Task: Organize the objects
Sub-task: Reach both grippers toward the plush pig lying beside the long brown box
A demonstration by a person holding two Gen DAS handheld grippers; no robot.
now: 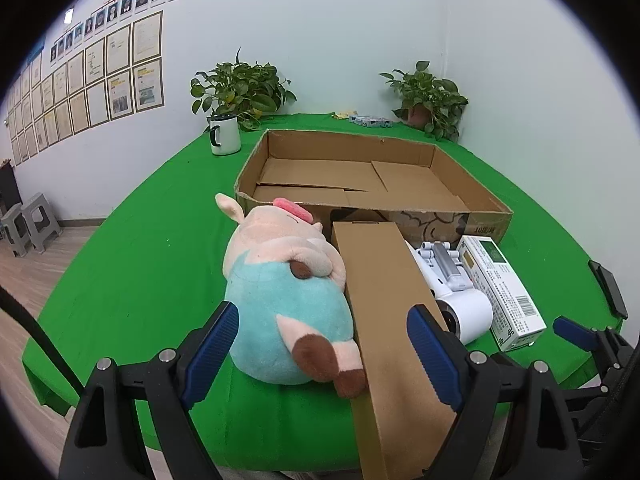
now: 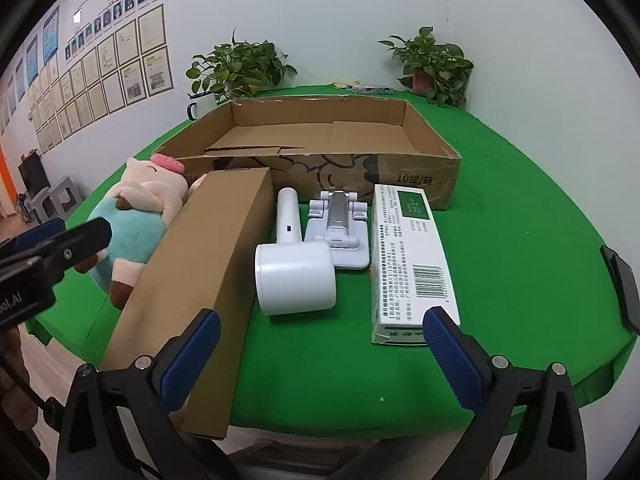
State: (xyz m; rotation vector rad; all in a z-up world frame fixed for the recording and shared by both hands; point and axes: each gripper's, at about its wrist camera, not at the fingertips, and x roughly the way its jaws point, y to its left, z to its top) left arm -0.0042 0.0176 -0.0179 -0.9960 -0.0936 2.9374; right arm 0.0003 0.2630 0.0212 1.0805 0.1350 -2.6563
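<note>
Plush pig (image 1: 280, 300) fills the left wrist view's centre; the mug (image 1: 225, 135), upper left, looks mostly hidden in the right view. Left hand-held gripper (image 1: 320, 356) and right hand-held gripper (image 2: 320, 356) both gape wide, low in frame, holding nothing.

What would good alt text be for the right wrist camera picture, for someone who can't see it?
An open right gripper hovers at the near edge of a green table above a row of items: a plush pig, a long brown box, a white handheld device, a white folding stand and a white carton. Behind them sits an empty cardboard tray.
</note>
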